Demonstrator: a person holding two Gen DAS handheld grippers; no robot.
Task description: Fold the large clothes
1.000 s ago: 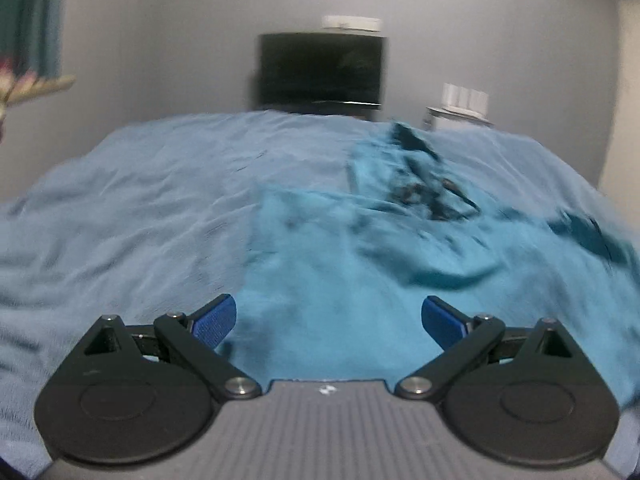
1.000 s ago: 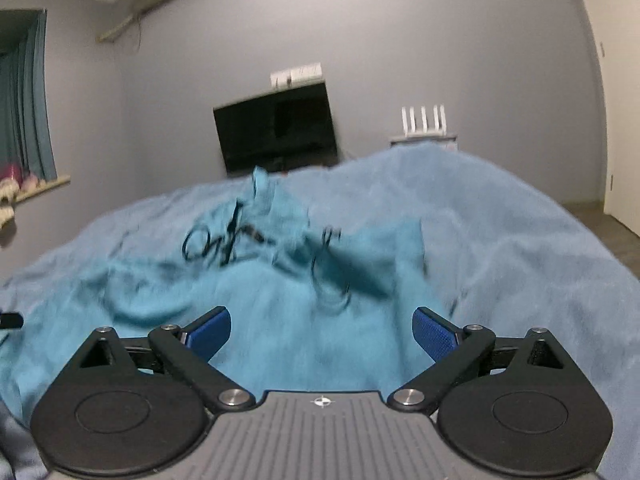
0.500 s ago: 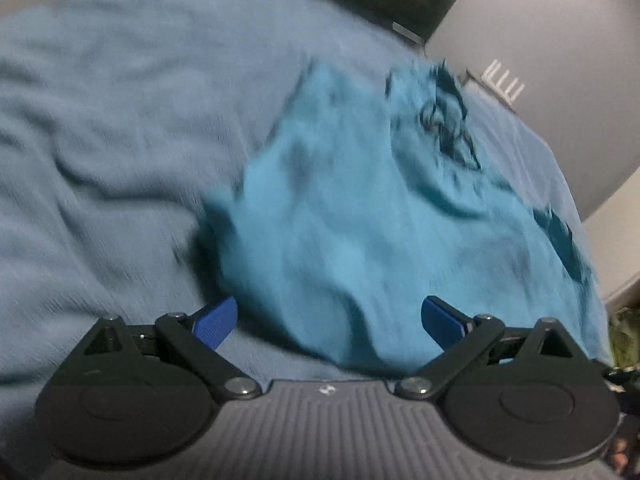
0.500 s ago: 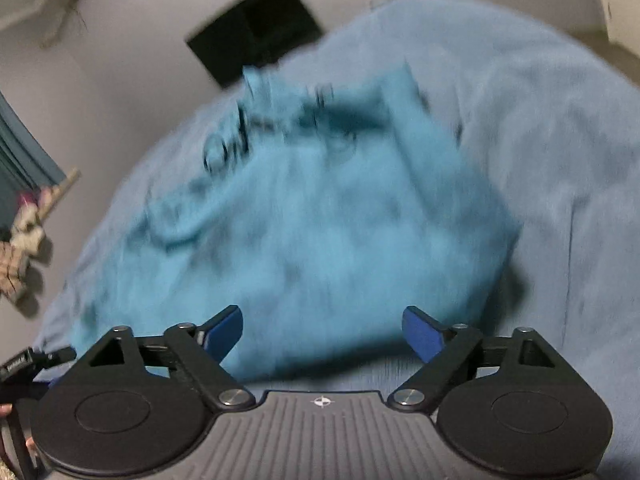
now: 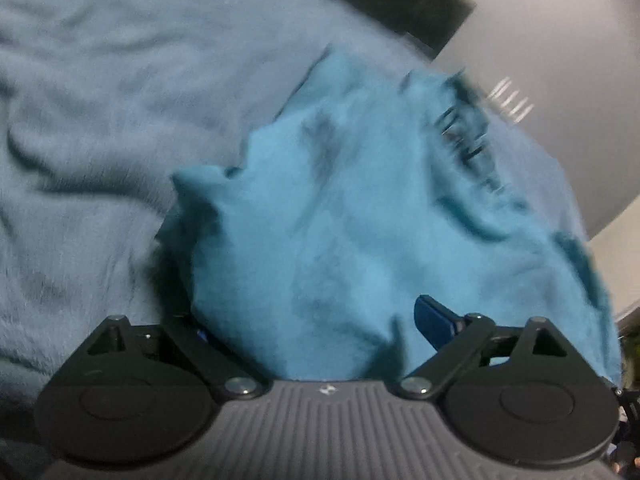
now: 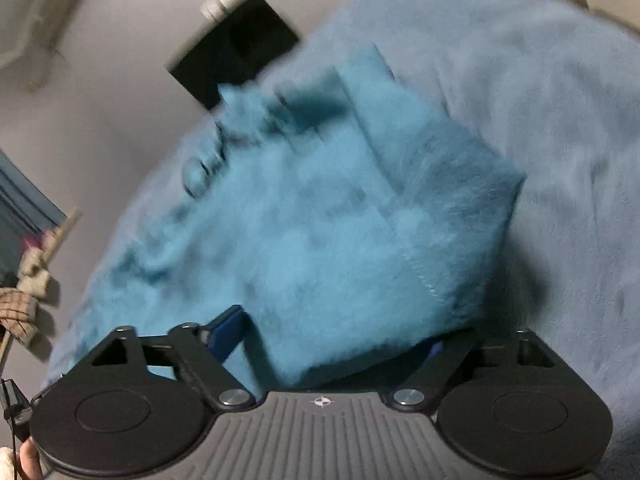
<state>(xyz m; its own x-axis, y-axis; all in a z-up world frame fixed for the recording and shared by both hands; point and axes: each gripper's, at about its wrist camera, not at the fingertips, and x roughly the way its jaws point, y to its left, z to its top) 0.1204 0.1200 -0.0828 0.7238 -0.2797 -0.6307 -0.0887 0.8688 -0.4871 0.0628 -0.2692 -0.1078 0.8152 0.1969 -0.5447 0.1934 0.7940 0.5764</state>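
A teal garment [image 5: 340, 232] with dark markings lies on a grey-blue bed cover [image 5: 80, 120]; it also shows in the right wrist view [image 6: 320, 220]. My left gripper [image 5: 316, 328] is open, its jaws wide apart around the garment's near left hem; cloth hides the left pad and the right pad [image 5: 434, 320] shows. My right gripper [image 6: 332, 340] is open around the near right corner of the garment; its left pad [image 6: 226, 334] shows and cloth covers most of the right one. Both views are blurred.
A black screen [image 5: 404, 4] stands against the grey wall beyond the bed, with a white router [image 5: 512, 100] to its right. A curtain and window sill [image 6: 36, 240] lie to the left. The bed cover [image 6: 560, 160] spreads to both sides.
Both grippers have tilted down and moved forward onto the garment's near edge. The cloth now lies between the jaws of each. Both stay open.
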